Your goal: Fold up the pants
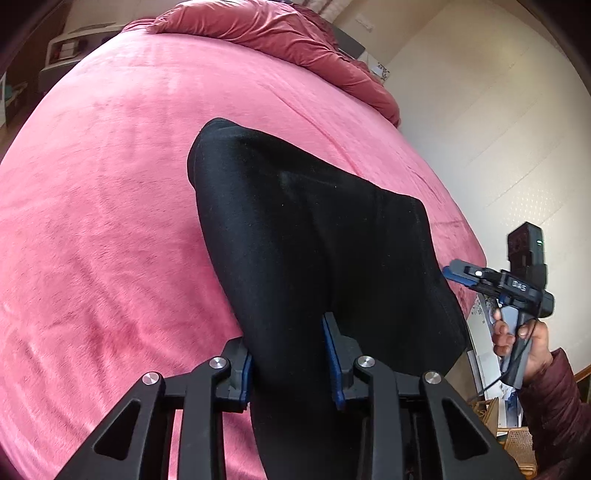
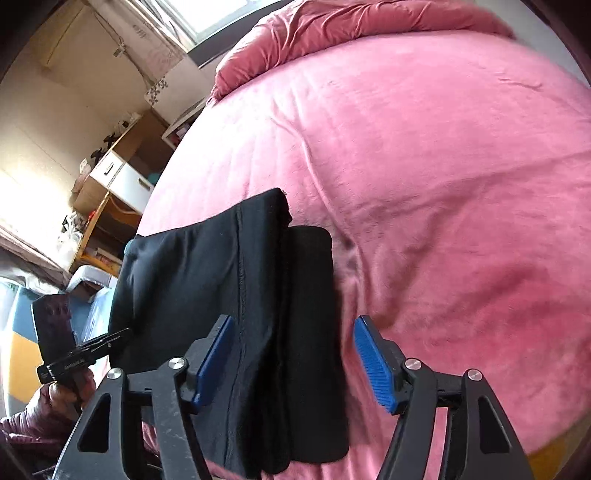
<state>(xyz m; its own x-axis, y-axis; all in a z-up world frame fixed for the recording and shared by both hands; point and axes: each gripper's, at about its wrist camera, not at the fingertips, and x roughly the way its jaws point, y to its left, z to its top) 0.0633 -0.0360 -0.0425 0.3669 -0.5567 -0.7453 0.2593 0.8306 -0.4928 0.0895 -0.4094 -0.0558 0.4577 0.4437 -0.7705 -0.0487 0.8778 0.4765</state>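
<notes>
Pants: black pants (image 1: 314, 236), soft matte knit with a stitched seam, folded into a thick layered slab lying on the bed near its edge.
Bed: pink plush blanket (image 1: 110, 206), fuzzy and lightly creased; a rumpled darker-pink duvet (image 1: 280, 33) is heaped at the far end.
Left hand-held gripper (image 1: 291, 358): black frame, blue ribbed pads, clamped on a bunched fold of the pants.
Right hand-held gripper (image 2: 291, 363): jaws spread, pads clear of the cloth, the folded stack lying between them.
Hand (image 1: 517, 343): wrapped around the right grip, in a quilted maroon sleeve (image 1: 554, 406).
</notes>
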